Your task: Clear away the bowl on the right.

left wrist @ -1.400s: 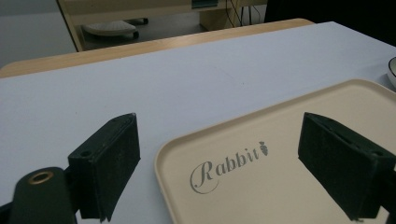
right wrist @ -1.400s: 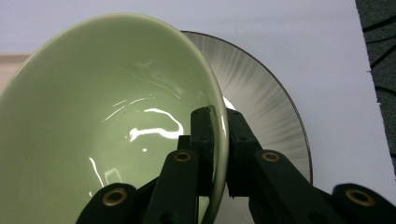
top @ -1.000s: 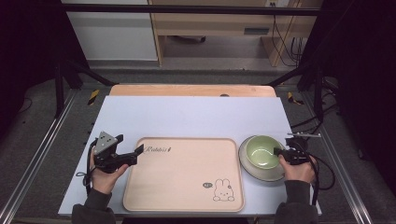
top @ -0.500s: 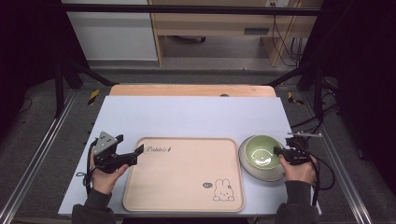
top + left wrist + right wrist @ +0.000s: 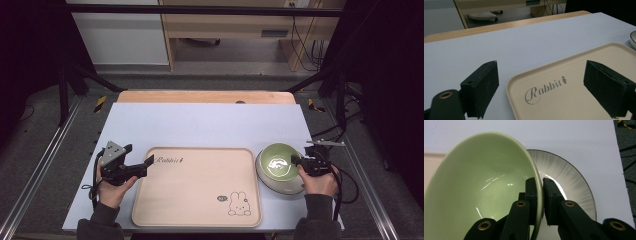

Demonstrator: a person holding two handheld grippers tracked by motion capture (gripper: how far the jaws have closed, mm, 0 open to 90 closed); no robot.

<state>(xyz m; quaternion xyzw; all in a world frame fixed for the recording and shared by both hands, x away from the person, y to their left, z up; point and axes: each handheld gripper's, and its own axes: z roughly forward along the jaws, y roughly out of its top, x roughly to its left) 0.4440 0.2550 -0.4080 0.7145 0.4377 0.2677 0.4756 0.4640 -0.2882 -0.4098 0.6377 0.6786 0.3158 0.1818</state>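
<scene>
Right claw [image 5: 539, 202]: clamped on the rim of the green bowl [image 5: 484, 185], one jaw inside the rim, the other outside.
Green bowl: tilted in the right gripper view, its wall lifted off the white plate [image 5: 571, 187] beneath; in the high view it sits over that plate at the table's right side, just beside the tray.
White plate: grey-streaked with a dark edge, flat on the table [image 5: 210, 125].
Left claw [image 5: 142, 165]: jaws spread wide and gripping nothing, held low at the tray's left edge.
Tray [image 5: 200, 185]: beige, marked "Rabbit" at the upper left, with a small rabbit drawing [image 5: 239, 204] at the lower right.
</scene>
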